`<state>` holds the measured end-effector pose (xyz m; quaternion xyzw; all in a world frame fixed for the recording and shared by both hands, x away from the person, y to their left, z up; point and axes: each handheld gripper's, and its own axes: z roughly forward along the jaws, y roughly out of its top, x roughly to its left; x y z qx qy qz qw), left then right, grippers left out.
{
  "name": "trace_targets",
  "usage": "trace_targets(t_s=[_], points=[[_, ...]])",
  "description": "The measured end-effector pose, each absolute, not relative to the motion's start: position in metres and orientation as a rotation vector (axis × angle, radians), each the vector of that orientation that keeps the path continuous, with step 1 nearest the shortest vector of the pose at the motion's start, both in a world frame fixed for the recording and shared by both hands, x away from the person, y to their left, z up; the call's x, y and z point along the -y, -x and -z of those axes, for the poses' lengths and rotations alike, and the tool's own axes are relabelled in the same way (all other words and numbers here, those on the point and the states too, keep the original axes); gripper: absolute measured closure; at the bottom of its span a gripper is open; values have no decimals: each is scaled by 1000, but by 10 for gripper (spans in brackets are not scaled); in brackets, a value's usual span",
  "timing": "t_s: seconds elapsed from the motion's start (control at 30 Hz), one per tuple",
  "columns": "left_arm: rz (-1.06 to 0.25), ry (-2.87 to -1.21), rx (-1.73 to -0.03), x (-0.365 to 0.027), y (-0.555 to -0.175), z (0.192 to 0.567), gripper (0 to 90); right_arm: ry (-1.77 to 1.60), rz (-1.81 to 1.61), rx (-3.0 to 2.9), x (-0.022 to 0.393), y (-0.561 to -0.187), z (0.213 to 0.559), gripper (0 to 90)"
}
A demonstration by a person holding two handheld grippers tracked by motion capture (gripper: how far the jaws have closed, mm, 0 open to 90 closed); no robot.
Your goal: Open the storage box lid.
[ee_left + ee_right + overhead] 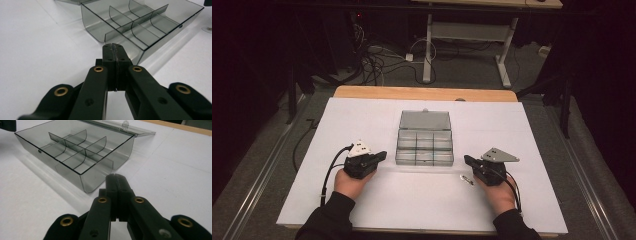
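A small shiny metal piece (pixel 466 179) lies on the white worktop (pixel 362 120) just beside the right gripper (pixel 468 160), toward the near edge; what it is cannot be told. Nothing stands between either gripper and the box. Beyond the far edge, cables (pixel 377 62) trail over the floor by a table leg (pixel 428 50).

The compartment box (pixel 424 147) sits at the middle of the worktop, closer to the far edge than the near one. Its lid (pixel 424 120) is swung open and lies flat behind it, toward the far edge. Dividers split the tray into 2 rows of 3, so 6 compartments, and every one looks empty.

The box is smoky-grey clear plastic with curved inner walls and a small latch tab on the lid.

The left gripper (pixel 383 155) rests near the box's near left corner, its jaws pressed together on nothing, tips pointing at that corner in the left gripper view (pixel 113 45). The right gripper sits near the near right corner, jaws likewise together and empty, as the right gripper view (pixel 115 175) shows.
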<state>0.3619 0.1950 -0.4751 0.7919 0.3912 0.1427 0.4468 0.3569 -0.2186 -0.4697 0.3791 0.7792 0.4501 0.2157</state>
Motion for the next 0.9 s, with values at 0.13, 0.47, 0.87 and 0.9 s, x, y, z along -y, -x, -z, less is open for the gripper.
trace_targets(t_s=[0.13,0.47,0.87,0.9], points=[[-349,-1961,-984,-202,-354,479,877,-1045,-1245,-2170,220,-352,471,900],[-384,-1952,-982,-213,-336,479,832,-1070,-1240,-2179,230,-338,475,866],[-379,-1958,-920,-212,-324,480,582,-1095,-1241,-2209,235,-330,474,673],[-371,-1956,-919,-213,-324,481,548,-1097,-1237,-2212,235,-330,475,652]])
